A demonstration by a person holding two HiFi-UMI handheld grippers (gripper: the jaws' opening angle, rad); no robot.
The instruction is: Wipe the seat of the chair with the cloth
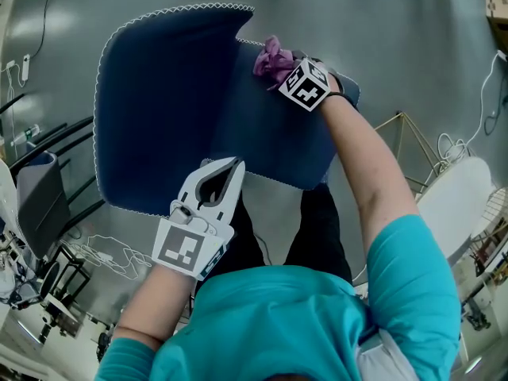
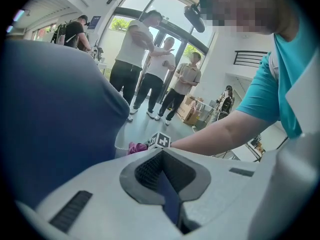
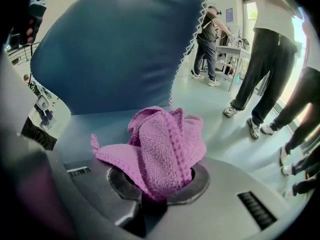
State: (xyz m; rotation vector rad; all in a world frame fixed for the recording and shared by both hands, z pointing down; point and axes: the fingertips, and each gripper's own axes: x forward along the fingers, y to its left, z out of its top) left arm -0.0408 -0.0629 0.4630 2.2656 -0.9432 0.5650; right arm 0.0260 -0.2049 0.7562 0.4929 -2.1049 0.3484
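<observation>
Teal shirt (image 1: 278,324) of the person fills the bottom of the head view, both forearms reaching out. The left gripper (image 1: 226,169) sits at the near edge of the blue chair seat (image 1: 278,133), by the corner where the seat meets the backrest (image 1: 159,94). In the left gripper view its jaws are closed together with a thin blue strip pinched between the pads. The strip looks like the seat's edge, but how much is caught is hard to make out.

The right gripper (image 3: 157,184) is clamped on the pink knitted cloth (image 1: 272,58), which bunches up out of the jaws and hides the fingertips in both views. Cloth lies at the far edge of the seat, close to the corner by the backrest, and its lower folds touch the seat surface. The right gripper's marker cube (image 1: 306,84) is just behind the cloth.

The backrest has white zigzag stitching, and its left side is cut off in the left gripper view. The chair's legs are hidden under the seat. The person's dark trousers (image 1: 317,228) show below the near edge, over grey floor (image 1: 397,22). Cables (image 1: 103,252) lie at left. A white rounded object (image 1: 452,197) at right is partly cut off and I can't identify it. Standing people (image 2: 142,49) appear in the background.
</observation>
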